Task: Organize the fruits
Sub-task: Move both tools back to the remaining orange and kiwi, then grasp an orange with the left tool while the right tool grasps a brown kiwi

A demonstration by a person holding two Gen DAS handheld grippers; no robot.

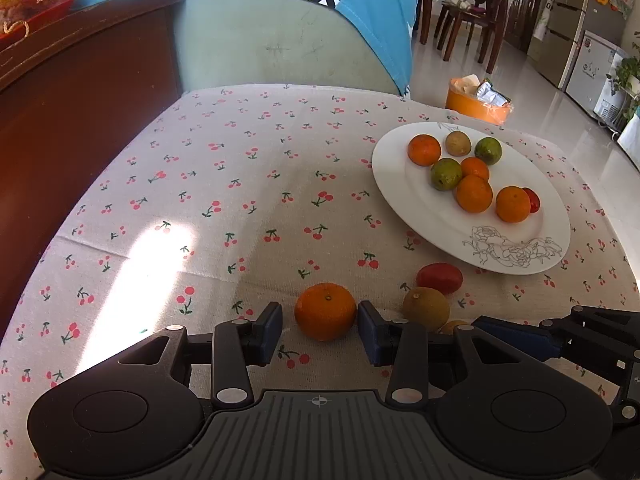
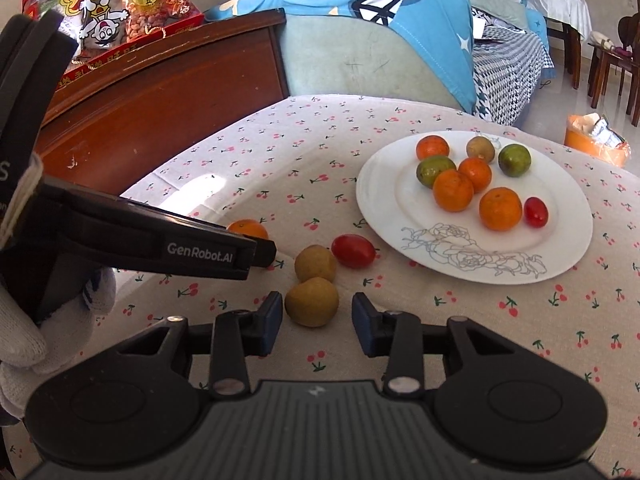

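Your left tongs (image 1: 319, 326) are spread, one pad on each side of the round orange mandarin (image 1: 325, 311) on the cherry-print cloth of the desk (image 1: 224, 184); the far pad looks to be touching its skin, the near one apart. Your right tongs (image 2: 312, 317) are also spread, around the nearer yellow-brown round fruit (image 2: 311, 301), which sits closer to the left pad.

Risks, as I judge them: if you close off-centre, a round fruit may roll or squirt out across the cloth. The second yellow-brown fruit (image 2: 315, 263) touches the one you are framing, and the oval red tomato (image 2: 353, 251) lies just beside it, so either could be nudged away. The two grippers are near each other and could collide when you lift toward the white oval plate with the drawn rose (image 2: 372, 200).

Count on the plate: four orange mandarins, two green fruits, one brownish fruit, one red tomato. On the cloth: one mandarin, two yellow-brown fruits, one tomato.
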